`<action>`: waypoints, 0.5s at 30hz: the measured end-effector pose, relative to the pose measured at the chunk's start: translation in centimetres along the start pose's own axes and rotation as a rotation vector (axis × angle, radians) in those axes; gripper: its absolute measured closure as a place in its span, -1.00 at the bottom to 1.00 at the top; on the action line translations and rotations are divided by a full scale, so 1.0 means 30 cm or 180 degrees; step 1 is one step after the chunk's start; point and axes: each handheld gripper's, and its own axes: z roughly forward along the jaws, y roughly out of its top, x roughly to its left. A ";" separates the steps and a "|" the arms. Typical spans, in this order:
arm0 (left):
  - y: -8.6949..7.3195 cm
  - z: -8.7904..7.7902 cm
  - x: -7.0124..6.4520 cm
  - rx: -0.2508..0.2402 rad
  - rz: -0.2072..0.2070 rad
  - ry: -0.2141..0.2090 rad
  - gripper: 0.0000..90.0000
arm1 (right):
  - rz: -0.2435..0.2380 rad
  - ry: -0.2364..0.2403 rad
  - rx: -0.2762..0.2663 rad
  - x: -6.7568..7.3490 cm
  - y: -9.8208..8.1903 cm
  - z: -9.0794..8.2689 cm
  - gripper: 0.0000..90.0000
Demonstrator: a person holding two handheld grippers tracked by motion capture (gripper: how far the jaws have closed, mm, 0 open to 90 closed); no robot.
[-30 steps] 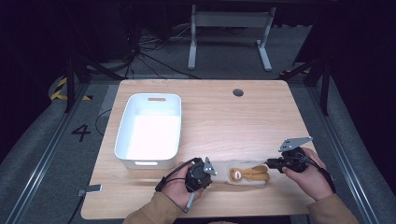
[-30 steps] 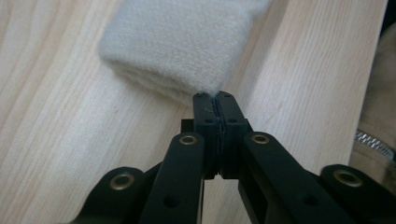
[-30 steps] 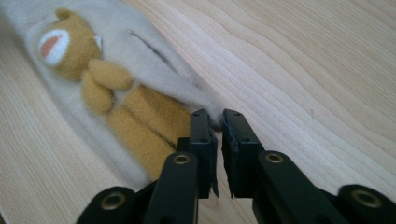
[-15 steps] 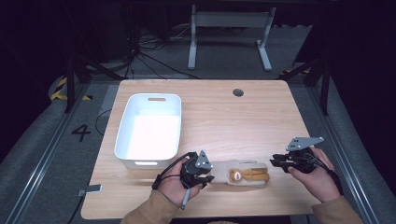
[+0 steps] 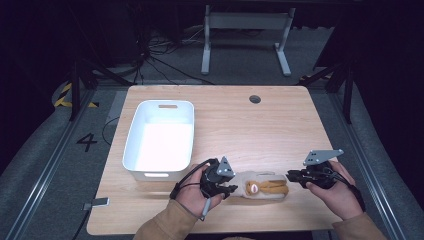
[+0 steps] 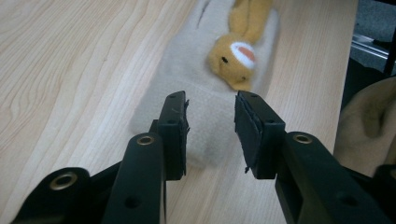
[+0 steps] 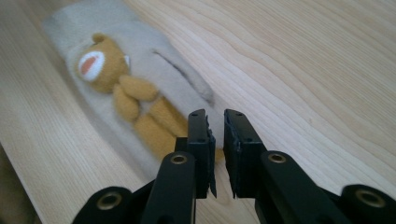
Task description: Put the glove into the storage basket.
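One plush pouch (image 5: 264, 186) with one bear on it is seen lying on the tabletop (image 5: 250, 125), between two grippers — the left gripper (image 5: 226, 189) with jaws just opened, astride its end, the right gripper (image 5: 291, 176) nearly closed, gripping nothing. One white bin (image 5: 159, 140) stands near.

Table (image 5: 280, 130): pale wood, fine darker grain lines. Bin (image 5: 135, 145): plain white. Plush pouch (image 5: 245, 178): beige, unpatterned; bear figure (image 5: 267, 187) on it golden-orange, white muzzle with reddish mouth, small dark eye. Left gripper (image 5: 231, 189): black, grey three-cornered plate on top. Right gripper (image 5: 289, 176): black, same grey plate. Sleeves (image 5: 170, 225): tan. Floor (image 5: 45, 150): grey, black numeral painted, yellow-black hazard stripes at left.
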 end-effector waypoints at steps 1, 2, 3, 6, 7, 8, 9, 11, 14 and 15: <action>0.002 0.002 0.000 -0.0001 0.0004 -0.0008 0.40 | -0.0022 0.0031 0.0003 0.003 0.002 0.006 0.77; 0.003 0.003 0.000 -0.0002 0.0011 -0.0004 0.39 | -0.0034 0.0054 0.0012 0.007 0.004 0.012 0.75; 0.003 0.005 0.000 -0.0005 0.0013 -0.0002 0.39 | -0.0070 0.0081 0.0011 0.013 0.007 0.021 0.74; -0.002 0.008 0.004 -0.0035 0.0012 -0.0018 0.37 | -0.0120 0.0157 0.0000 0.030 0.014 0.040 0.73; -0.006 0.008 0.006 -0.0060 0.0013 -0.0002 0.37 | -0.0151 0.0205 0.0000 0.039 0.018 0.048 0.72; -0.009 0.008 0.008 -0.0074 -0.0009 -0.0008 0.38 | -0.0171 0.0247 -0.0001 0.047 0.022 0.055 0.71; -0.011 0.007 0.011 -0.0078 -0.0031 -0.0026 0.38 | -0.0200 0.0279 0.0001 0.052 0.025 0.062 0.69; -0.017 0.007 0.015 -0.0088 -0.0073 -0.0082 0.37 | -0.0251 0.0304 -0.0019 0.059 0.031 0.073 0.63; -0.019 0.012 0.014 -0.0101 -0.0070 -0.0059 0.31 | -0.0301 0.0332 -0.0037 0.064 0.038 0.094 0.52; -0.017 0.015 0.013 -0.0088 -0.0051 -0.0061 0.29 | -0.0312 0.0335 -0.0047 0.065 0.039 0.097 0.49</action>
